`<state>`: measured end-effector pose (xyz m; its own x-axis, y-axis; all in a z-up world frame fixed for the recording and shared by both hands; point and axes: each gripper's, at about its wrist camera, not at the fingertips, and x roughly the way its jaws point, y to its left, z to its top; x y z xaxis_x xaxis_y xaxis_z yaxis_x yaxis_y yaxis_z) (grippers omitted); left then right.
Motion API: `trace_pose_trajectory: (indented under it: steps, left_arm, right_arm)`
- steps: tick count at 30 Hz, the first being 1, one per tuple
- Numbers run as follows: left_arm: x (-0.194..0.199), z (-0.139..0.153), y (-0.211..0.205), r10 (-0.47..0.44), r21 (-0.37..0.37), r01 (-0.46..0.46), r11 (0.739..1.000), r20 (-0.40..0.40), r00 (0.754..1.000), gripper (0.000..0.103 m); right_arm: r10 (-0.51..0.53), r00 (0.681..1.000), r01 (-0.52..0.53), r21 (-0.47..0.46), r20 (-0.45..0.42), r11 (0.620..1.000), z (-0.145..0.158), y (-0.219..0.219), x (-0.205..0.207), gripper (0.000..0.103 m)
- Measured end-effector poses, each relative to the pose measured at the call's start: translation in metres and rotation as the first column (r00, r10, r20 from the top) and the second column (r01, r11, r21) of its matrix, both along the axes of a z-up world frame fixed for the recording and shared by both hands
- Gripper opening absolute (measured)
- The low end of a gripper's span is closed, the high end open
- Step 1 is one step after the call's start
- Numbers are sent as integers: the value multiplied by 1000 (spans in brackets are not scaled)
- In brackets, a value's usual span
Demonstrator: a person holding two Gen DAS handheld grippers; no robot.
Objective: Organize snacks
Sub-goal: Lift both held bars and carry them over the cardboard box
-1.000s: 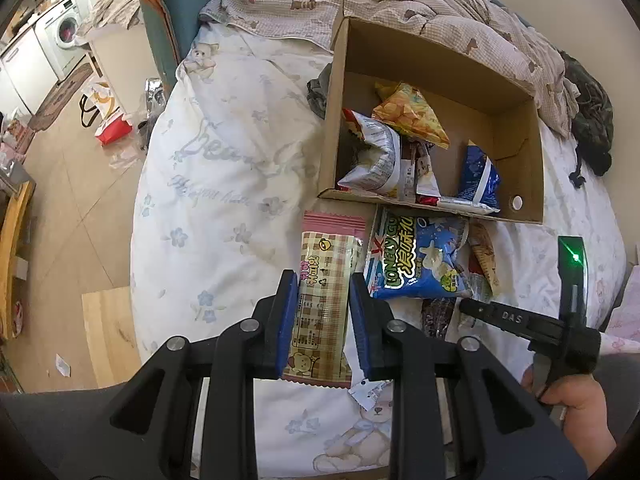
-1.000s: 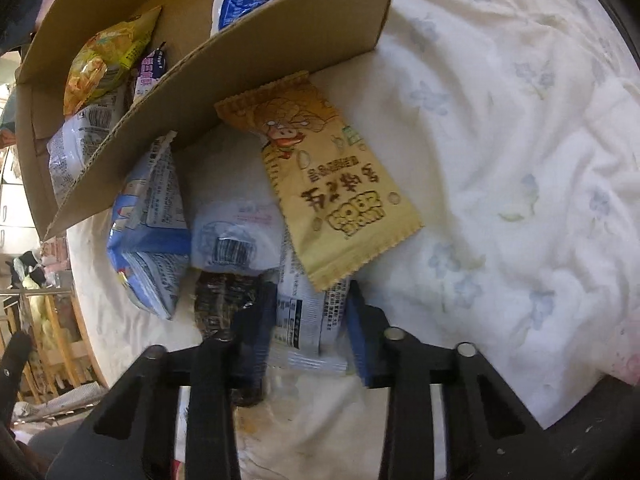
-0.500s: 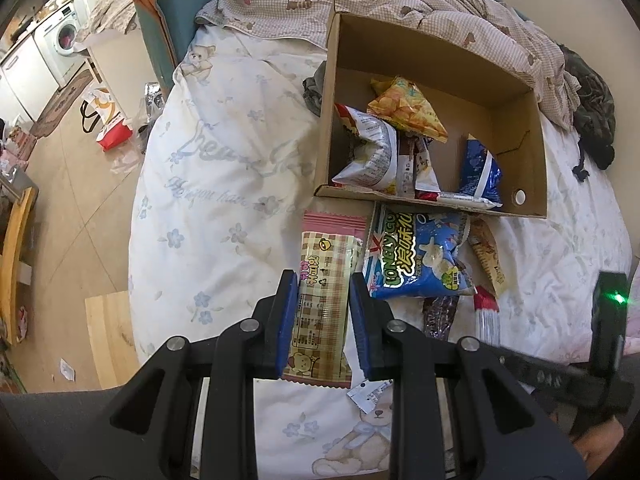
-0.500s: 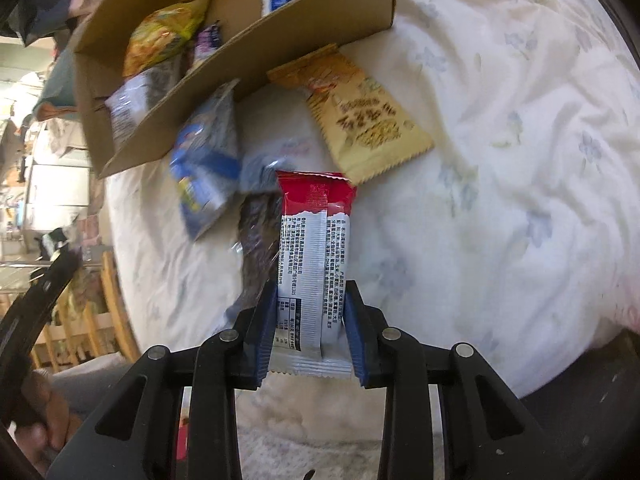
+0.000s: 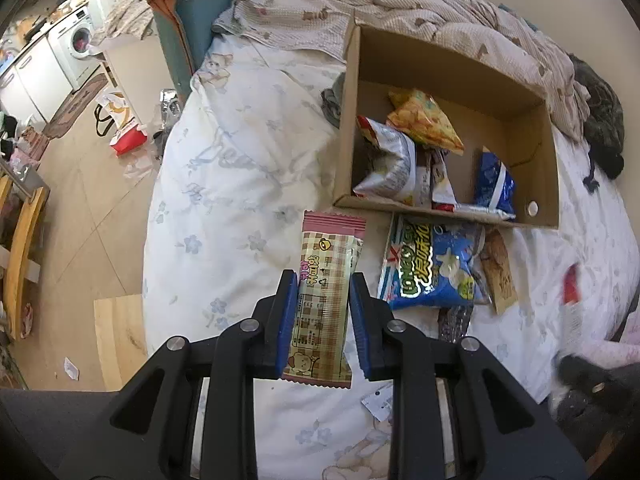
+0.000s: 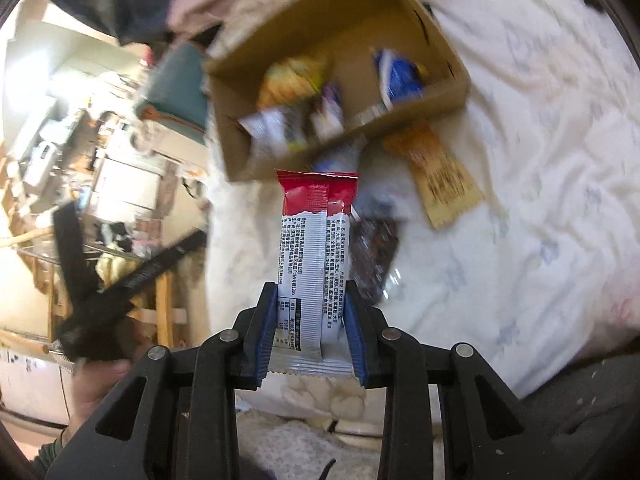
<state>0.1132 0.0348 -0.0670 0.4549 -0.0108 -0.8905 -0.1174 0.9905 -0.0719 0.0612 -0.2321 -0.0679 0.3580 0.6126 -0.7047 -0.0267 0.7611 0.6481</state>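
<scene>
Since a second ago the right gripper has lifted the red-and-white snack bar off the bed and now holds it in the air above the loose packets, its jaws pinching the wrapper's lower end from both sides; the left gripper has stayed where it was, its blue pads pressed on the pink checked wafer packet, which stands lengthwise between them with its far end pointing at the cardboard box; the box sits open on the flowered sheet, against a rumpled beige blanket at its far wall; inside it lie a yellow chip bag, a silver bag against the left wall, and a blue packet toward the right; just outside the box's near wall a blue popcorn bag lies flat on the bed, with a tan packet touching its right edge and a dark wrapper just below it; in the right wrist view the same tan packet and dark wrapper lie beyond the raised bar, much of that view being blurred; at the left edge of that view a hand grips the other tool's black handle; a washing machine stands far off across the floor.
</scene>
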Motion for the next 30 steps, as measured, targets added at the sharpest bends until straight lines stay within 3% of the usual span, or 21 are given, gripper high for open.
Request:
trace_pose_trajectory:
  steps: [12,19,24,30]
  left_arm:
    - [3,14,-9,-5,64,-1,998,84,996,23]
    - [26,48,-22,-56,34,52,998,121,991,23]
    - [51,73,-40,-122,58,114,992,169,978,23]
    - [78,79,-68,-195,100,179,979,192,962,23]
  right_arm:
    - [-20,980,23,-14,199,1000,46,4,35,33]
    - [-54,976,55,3,211,999,57,-6,72,33]
    - [-65,974,65,4,216,998,61,-9,97,33]
    - [-66,972,72,-17,226,997,62,-5,132,33]
